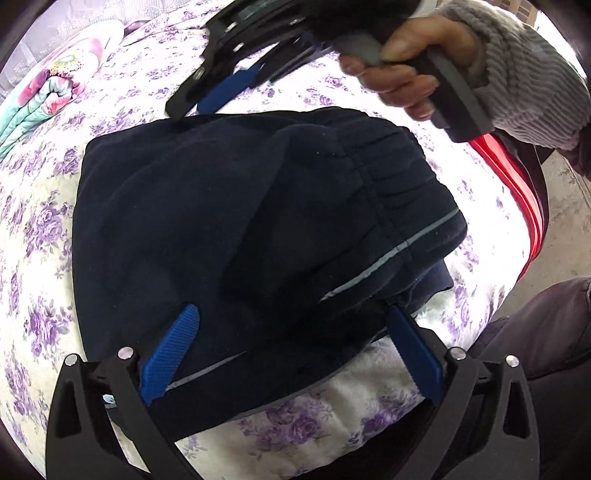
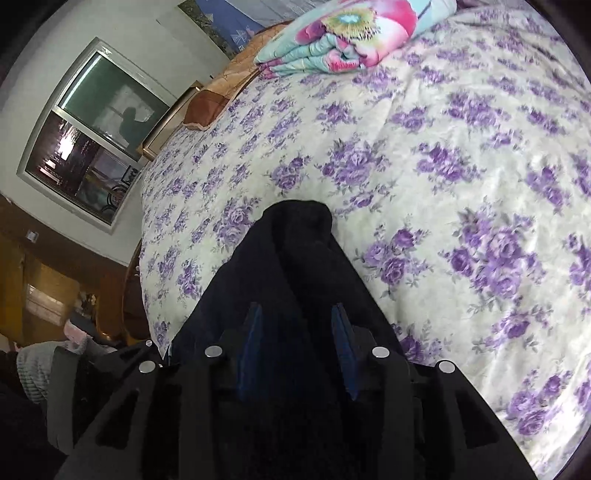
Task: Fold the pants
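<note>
The dark navy pants [image 1: 236, 221] lay folded into a compact bundle on the bed [image 1: 55, 229], whose sheet carried purple flowers. The ribbed waistband sat at the far right of the bundle, and a thin grey stripe ran along its near right edge.

The left gripper [image 1: 291, 332] hung over the near edge of the bundle with its blue fingers [image 1: 170, 358] spread wide; the near end of the pants lay between them, but the pads were apart from the cloth's sides and pressed nothing.

The right gripper [image 1: 201, 94], held by a hand [image 1: 410, 70] in a grey knitted sleeve [image 1: 532, 81], reached in at the far side of the bundle, its tips at the far edge. In its own view the jaws stood partly apart with dark cloth [image 2: 295, 258] lying between and beyond them; the shade there was deep, so I cannot tell whether the pads gripped the fabric.

A folded quilt [image 2: 343, 33] with pink and teal flowers lay at the far end of the bed, well apart from the pants. A window [image 2: 96, 125] showed on the wall to the left.
</note>
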Demonstrator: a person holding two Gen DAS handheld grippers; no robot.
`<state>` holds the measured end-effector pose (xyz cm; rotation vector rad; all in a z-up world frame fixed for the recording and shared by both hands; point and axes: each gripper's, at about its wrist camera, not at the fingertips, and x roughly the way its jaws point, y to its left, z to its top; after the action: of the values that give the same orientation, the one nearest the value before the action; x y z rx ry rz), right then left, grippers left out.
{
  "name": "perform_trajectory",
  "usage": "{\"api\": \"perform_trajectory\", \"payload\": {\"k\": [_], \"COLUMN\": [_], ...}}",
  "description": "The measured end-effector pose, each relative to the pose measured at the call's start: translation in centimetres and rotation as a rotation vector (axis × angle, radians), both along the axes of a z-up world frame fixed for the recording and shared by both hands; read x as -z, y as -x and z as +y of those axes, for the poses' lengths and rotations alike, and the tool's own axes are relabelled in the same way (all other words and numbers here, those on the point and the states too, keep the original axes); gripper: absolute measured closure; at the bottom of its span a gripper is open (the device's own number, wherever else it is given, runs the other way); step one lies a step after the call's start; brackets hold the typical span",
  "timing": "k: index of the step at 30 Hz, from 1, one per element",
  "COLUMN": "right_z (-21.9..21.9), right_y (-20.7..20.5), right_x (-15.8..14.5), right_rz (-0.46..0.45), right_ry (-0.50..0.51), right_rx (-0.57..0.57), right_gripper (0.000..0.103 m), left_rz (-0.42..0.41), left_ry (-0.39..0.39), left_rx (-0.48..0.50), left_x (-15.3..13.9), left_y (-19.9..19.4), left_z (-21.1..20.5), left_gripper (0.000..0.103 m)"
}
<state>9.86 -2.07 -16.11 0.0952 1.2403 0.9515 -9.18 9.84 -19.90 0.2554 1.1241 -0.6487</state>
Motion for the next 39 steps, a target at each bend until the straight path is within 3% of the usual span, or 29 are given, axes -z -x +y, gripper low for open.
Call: {"api": "perform_trajectory", "payload": {"k": [1, 2, 3, 4, 6, 12, 14, 17, 23, 25, 26, 28, 29, 31, 33, 34, 36, 39], "right_z": [0.3, 0.8, 1.4, 2.0, 2.4, 2.4, 1.4, -2.2, -6.4, -6.4, -6.2, -6.4, -6.8, -7.4, -7.7, -8.1, -9.5, -12.0], "right_y": [-0.2, 0.0, 0.4, 1.1, 2.3, 1.4, 1.5, 2.3, 7.0, 8.8, 9.6, 10.4, 10.3, 9.4, 9.5, 9.8, 10.8, 13.0], "right_x": [0.6, 1.3, 1.7, 1.3, -0.6, 1.6, 0.1, -3.1, -5.1, -4.3, -3.3, -0.6, 0.1, 0.2, -0.7, -1.3, -2.5, -3.4], "right_rz": [0.015, 0.043, 0.055, 0.007, -0.126, -0.129, -0.127, -0.135, -0.136, -0.133, -0.122, -0.140, -0.147, -0.110, -0.103, -0.101, -0.095, -0.047], "right_ry": [0.003, 0.001, 0.007, 0.036, 0.077, 0.183, 0.131, 0.043, 0.062, 0.086, 0.120, 0.195, 0.156, 0.124, 0.090, 0.067, 0.034, -0.038], "right_rx": [0.014, 0.008, -0.008, -0.023, -0.044, -0.032, 0.008, 0.111, 0.152, 0.129, 0.119, 0.157, 0.189, 0.252, 0.282, 0.288, 0.310, 0.356], "right_gripper": [0.064, 0.074, 0.096, 0.099, 0.100, 0.099, 0.099, 0.096, 0.096, 0.096, 0.097, 0.102, 0.103, 0.103, 0.103, 0.098, 0.097, 0.097], "left_rz": [-0.002, -0.001, 0.001, 0.003, -0.001, 0.013, 0.063, 0.041, 0.152, 0.210, 0.201, 0.092, 0.022, -0.008, 0.026, 0.055, 0.099, 0.088], "left_ry": [-0.001, -0.001, 0.003, 0.003, -0.007, -0.020, 0.069, 0.136, 0.205, 0.158, 0.101, -0.027, -0.126, -0.190, -0.136, -0.086, 0.022, 0.133], "left_rx": [0.001, 0.001, 0.000, 0.002, 0.014, 0.045, 0.056, 0.047, 0.043, 0.075, 0.104, 0.193, 0.253, 0.281, 0.262, 0.242, 0.200, 0.142], "left_x": [0.2, 0.3, 0.3, 0.5, 0.5, 0.3, -1.2, -3.4, -2.1, -0.4, 0.7, 1.4, 1.9, 2.0, 1.2, 0.5, -1.1, -3.8], "left_y": [0.1, 0.2, 0.2, 0.2, 0.4, 0.2, -0.1, -0.8, -3.8, -4.0, -3.6, -1.7, -0.5, 0.1, -0.7, -1.2, -2.1, -2.9], "left_z": [-0.4, -0.4, -0.3, -0.7, -0.6, -1.1, -0.4, 0.4, -1.8, -3.0, -3.7, -5.6, -6.8, -7.7, -7.1, -6.4, -4.8, -2.7], "left_gripper": [0.004, 0.004, 0.004, 0.004, 0.004, 0.005, 0.006, 0.006, 0.006, 0.004, 0.004, 0.005, 0.004, 0.004, 0.005, 0.005, 0.006, 0.006]}}
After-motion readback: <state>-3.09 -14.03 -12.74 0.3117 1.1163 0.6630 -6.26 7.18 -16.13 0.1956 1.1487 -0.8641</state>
